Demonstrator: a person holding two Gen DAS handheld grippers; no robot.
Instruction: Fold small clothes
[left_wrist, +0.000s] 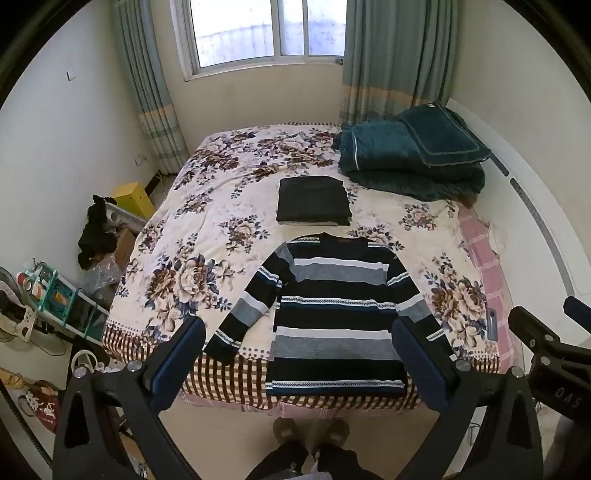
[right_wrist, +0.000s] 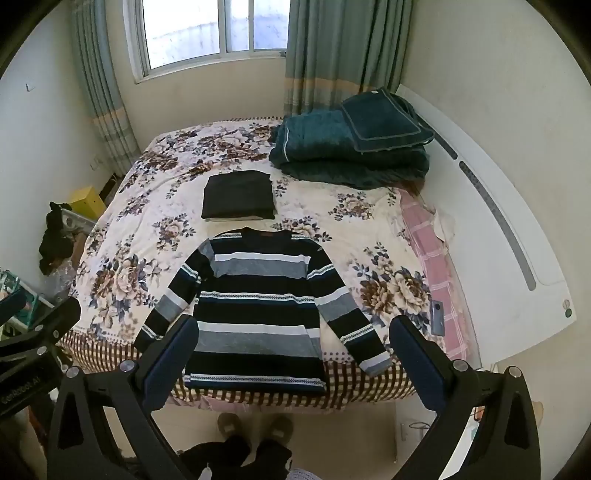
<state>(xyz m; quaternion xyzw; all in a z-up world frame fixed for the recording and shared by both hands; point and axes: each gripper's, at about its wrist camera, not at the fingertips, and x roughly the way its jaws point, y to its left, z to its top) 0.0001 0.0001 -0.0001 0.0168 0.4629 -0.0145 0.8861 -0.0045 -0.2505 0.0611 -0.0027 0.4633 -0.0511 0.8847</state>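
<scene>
Lying flat: striped sweater, soft, light, limp knit; best pinched at cuff, 7 o'clock. Left gripper and right gripper spread wide, empty.

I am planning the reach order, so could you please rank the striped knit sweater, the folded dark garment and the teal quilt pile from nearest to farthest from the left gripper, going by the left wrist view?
1. Striped knit sweater, spread flat at the bed's near edge, just beyond the left gripper.
2. Folded dark garment, mid-bed, beyond the collar.
3. Teal quilt pile, far right, near the curtain.
</scene>
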